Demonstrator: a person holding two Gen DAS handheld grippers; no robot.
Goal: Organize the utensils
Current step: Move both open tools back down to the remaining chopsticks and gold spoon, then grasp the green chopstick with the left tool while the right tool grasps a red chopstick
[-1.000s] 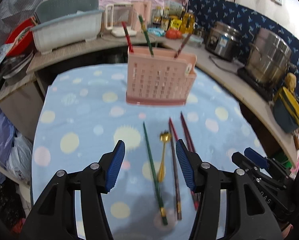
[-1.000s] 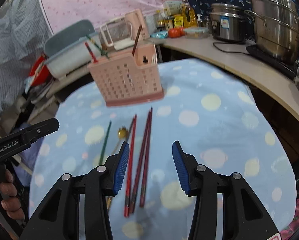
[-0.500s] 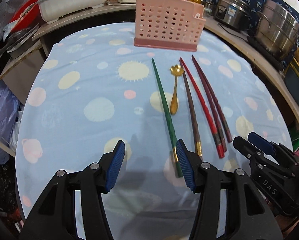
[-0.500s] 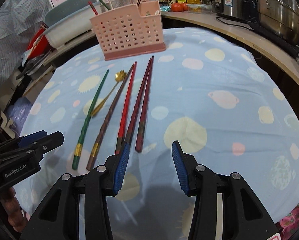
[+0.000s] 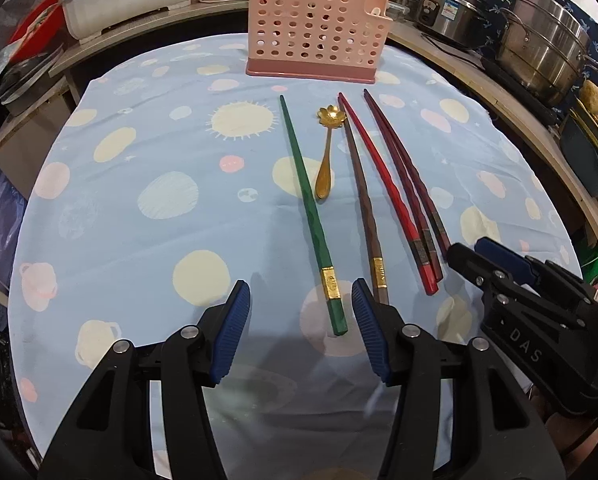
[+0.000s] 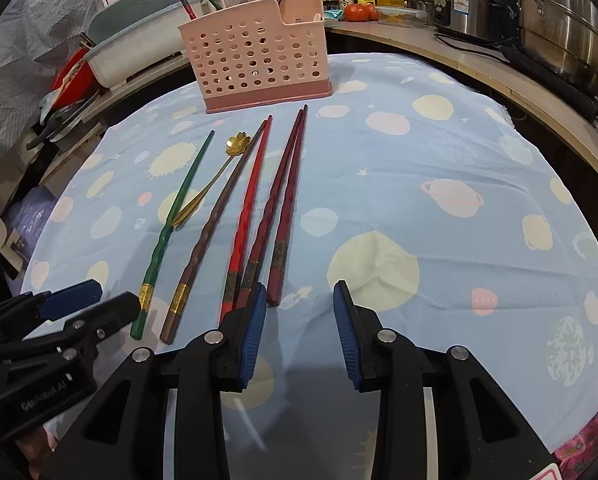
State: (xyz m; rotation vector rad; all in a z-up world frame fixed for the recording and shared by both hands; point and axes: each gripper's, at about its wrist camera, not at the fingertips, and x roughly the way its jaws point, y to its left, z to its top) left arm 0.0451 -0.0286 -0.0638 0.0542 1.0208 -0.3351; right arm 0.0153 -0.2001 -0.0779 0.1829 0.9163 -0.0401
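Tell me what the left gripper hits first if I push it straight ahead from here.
Probably the green chopstick: its gold-banded end lies on the cloth between the open left gripper fingers. Height above the cloth is unclear.

Left hand-held gripper [image 5: 301, 332]: matte black angular frame; two fingers with ribbed blue pads [image 5: 229, 334]; round silver screws at the joints.
Left markings: white lettering on its side, seen from the right wrist, too blurred to read surely.
Right hand-held gripper [image 6: 299, 330]: same black frame, blue ribbed pads, silver screws.
Right markings: "DAS" in grey.
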